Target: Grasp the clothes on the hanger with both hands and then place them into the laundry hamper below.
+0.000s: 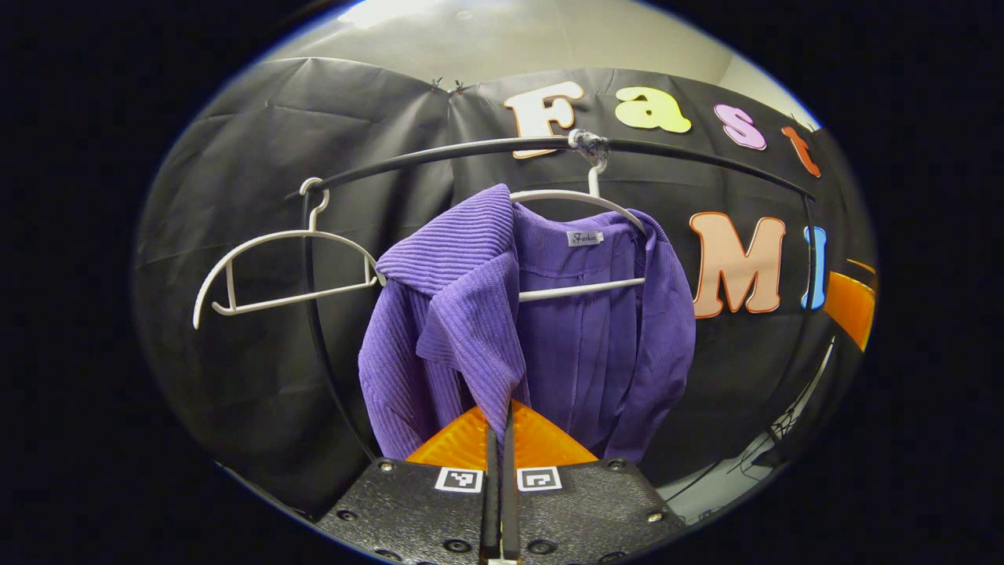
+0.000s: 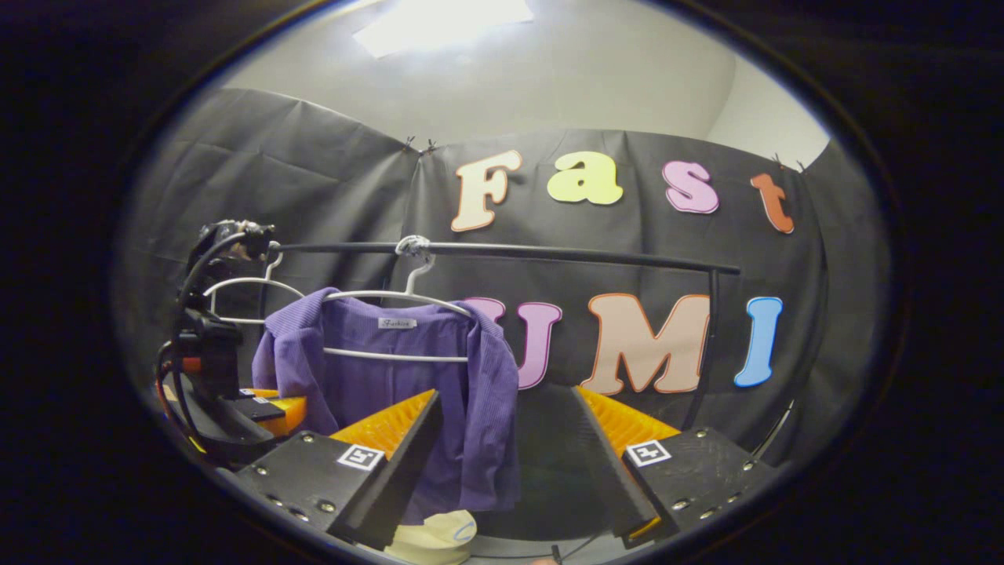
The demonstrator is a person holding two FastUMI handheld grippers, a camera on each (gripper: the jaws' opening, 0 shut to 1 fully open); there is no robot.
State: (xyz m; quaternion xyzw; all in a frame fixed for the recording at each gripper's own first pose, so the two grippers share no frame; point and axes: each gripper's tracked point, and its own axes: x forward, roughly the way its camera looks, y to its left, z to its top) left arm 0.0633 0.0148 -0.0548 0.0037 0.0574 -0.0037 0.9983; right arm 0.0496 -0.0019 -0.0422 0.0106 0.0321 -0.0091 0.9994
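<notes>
Black cloth lines the booth behind a dark clothes rail (image 1: 486,149), with a pale wall and a ceiling light above it. From the left gripper view, I see a purple ribbed garment (image 1: 541,329) hanging at the centre of the frame on a white hanger (image 1: 584,200), whose hook is taped to the rail. One side of the collar has slid off the hanger and droops toward the lower middle. My left gripper (image 1: 500,439) sits at the bottom centre, its two fingers pressed together on the garment's hanging front edge, pinching the fabric. An empty white hanger (image 1: 286,271) hangs at the left of that frame.

From the right gripper view, the same purple garment (image 2: 408,384) hangs left of centre. My right gripper (image 2: 510,439) has its fingers spread wide apart at the bottom of the frame, holding nothing; its left finger (image 2: 388,439) overlaps the garment's lower part, though I cannot tell whether they touch. My left gripper (image 2: 235,400) appears at the far left, beside the garment. A pale rounded object (image 2: 435,534) shows at the bottom edge beneath the garment; I cannot tell what it is.
</notes>
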